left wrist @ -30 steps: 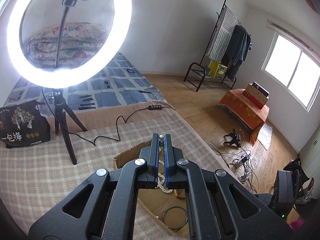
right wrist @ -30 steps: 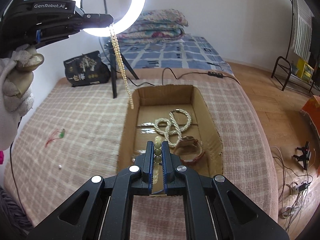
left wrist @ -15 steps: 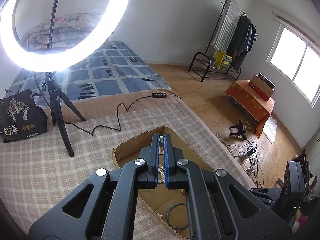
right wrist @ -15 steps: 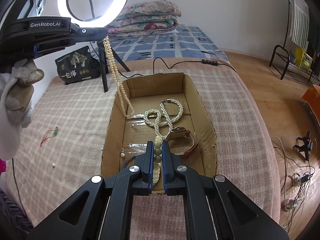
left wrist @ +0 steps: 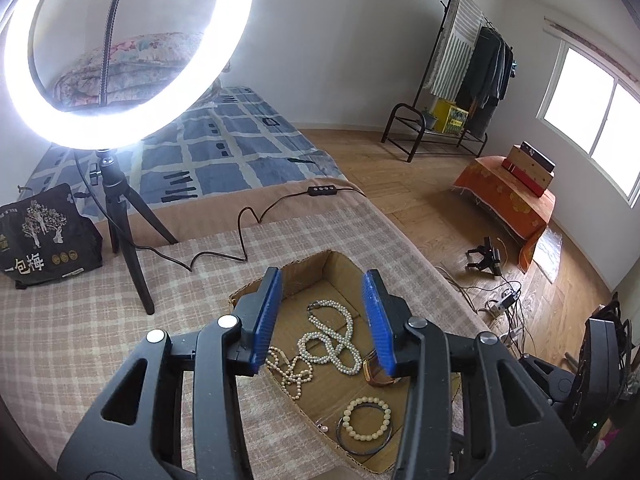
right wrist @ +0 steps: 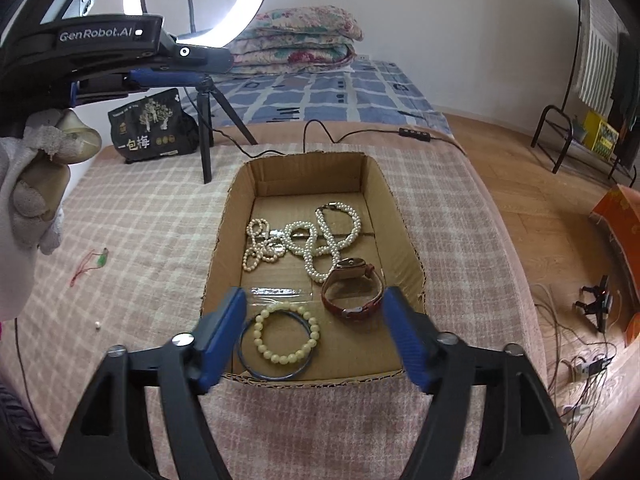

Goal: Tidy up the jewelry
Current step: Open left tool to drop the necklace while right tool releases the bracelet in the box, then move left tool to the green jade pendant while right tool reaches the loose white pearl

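Now both my tongs have just been opening: the left tongs [left wrist: 322, 316] and the right tongs [right wrist: 312, 332] stand released with nothing between their pads, over the cardboard box [right wrist: 404, 216] on the checked bed cover [right wrist: 132, 216]. Inside the box I see the thick pearl necklace [right wrist: 324, 236] at the far middle, a thinner pearl strand [right wrist: 260, 244] bunched just left of it, the brown-strapped watch [right wrist: 352, 292] near right, and the pale bead bracelet [right wrist: 286, 334] lying inside a dark bangle [right wrist: 272, 372] near left. Left of the box, a small red-and-green trinket [right wrist: 90, 266] lies on the cover, and the ring light [left wrist: 120, 52] stands at the far left.
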{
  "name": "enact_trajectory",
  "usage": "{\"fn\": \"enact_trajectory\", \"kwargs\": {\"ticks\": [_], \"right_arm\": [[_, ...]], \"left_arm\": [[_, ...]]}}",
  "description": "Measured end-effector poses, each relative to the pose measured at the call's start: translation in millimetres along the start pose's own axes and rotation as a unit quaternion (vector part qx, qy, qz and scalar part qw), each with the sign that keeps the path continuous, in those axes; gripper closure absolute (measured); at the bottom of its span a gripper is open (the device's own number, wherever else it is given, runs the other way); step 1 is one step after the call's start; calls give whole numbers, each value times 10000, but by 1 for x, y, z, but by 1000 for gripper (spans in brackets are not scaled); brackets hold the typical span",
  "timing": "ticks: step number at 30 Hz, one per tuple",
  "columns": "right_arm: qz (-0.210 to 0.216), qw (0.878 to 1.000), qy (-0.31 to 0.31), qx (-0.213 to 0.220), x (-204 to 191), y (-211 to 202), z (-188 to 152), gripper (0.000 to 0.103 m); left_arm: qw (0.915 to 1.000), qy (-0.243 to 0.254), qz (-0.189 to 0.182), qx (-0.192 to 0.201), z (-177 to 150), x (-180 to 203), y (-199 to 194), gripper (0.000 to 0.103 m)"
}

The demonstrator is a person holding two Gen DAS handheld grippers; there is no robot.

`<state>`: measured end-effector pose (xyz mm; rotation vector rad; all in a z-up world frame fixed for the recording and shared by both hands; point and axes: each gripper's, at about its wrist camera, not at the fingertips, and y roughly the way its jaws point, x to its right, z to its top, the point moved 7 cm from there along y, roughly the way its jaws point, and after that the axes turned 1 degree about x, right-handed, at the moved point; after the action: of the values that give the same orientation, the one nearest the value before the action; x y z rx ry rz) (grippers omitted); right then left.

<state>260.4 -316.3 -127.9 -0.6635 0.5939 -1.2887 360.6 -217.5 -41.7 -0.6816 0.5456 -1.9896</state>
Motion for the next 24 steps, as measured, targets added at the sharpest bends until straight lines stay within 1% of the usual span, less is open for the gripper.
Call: {"fn": "enact_trajectory", "kwargs": {"ticks": [9, 10, 11, 13, 16, 19, 22, 24], "right_arm": [[-52, 9999, -151, 41, -14, -6, 4, 31], [-56, 9998, -163, 62, -16, -8, 4, 31], [-57, 9998, -178, 85, -19, -9, 5, 30], [-58, 9997, -213, 136, -25, -13, 7, 30], [-33, 9994, -240, 237, -34, -20, 9, 30], [3, 9989, -266, 373, -45, -27, 12, 30], [66, 9976, -431, 539, -60, -33, 15, 30], [78, 9962, -615, 617, -72, -36, 15, 30]], "left_arm": [[9999, 115, 123, 21, -5, -4, -20, 60], [9998, 110, 137, 28, -6, -6, -24, 58], [9998, 109, 167, 45, -7, -8, -29, 52], [9996, 95, 240, 110, -7, -13, -39, 44], [9992, 74, 353, 192, -7, -25, -60, 43], [9981, 158, 532, 263, -10, -37, -83, 42], [9969, 187, 676, 358, -15, -53, -108, 36], [9961, 181, 773, 397, -21, -63, -122, 35]]}}
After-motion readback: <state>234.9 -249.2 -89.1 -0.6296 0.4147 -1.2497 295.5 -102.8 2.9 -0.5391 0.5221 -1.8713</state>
